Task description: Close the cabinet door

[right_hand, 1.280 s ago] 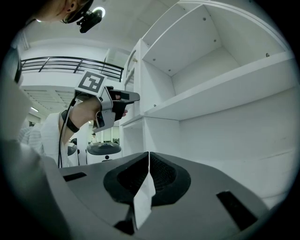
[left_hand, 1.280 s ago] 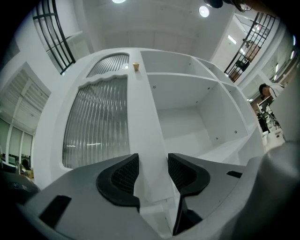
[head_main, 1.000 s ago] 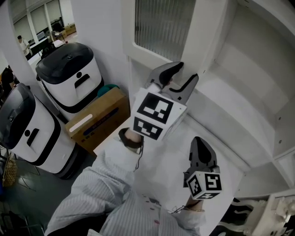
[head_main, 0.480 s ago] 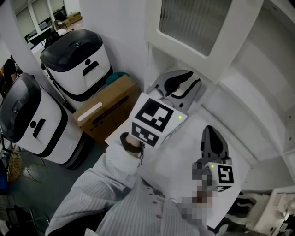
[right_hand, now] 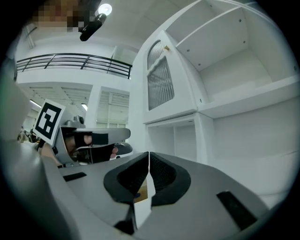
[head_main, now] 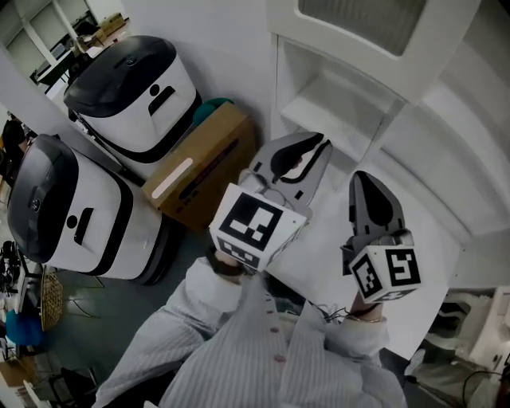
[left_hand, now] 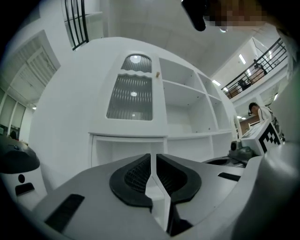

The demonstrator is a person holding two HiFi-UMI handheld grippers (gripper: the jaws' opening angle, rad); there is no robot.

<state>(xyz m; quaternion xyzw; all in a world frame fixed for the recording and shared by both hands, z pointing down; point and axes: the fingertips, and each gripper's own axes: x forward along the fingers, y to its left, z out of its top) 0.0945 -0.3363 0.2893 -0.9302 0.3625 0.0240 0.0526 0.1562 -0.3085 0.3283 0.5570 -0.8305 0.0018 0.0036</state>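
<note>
The white cabinet door [head_main: 374, 24] with a ribbed glass pane sits at the top of the head view and looks flush with the cabinet front. It also shows in the left gripper view as the door [left_hand: 131, 96] and in the right gripper view as the door [right_hand: 161, 79]. My left gripper [head_main: 317, 147] hangs below it, well apart from the door; its jaws have just been closing and now stand together with nothing between them [left_hand: 153, 157]. My right gripper [head_main: 362, 177] is beside it, also shut and empty [right_hand: 149, 157].
Open white shelves [left_hand: 187, 108] fill the cabinet to the door's right, with low open compartments [head_main: 335, 103] under the door. Two white and black bins [head_main: 127, 88] [head_main: 64, 215] and a cardboard box [head_main: 203, 163] stand on the floor to the left.
Both grippers have drawn back from the cabinet, the left one also lower. The left jaws, wide open near the door's lower edge a second ago, have come together.
</note>
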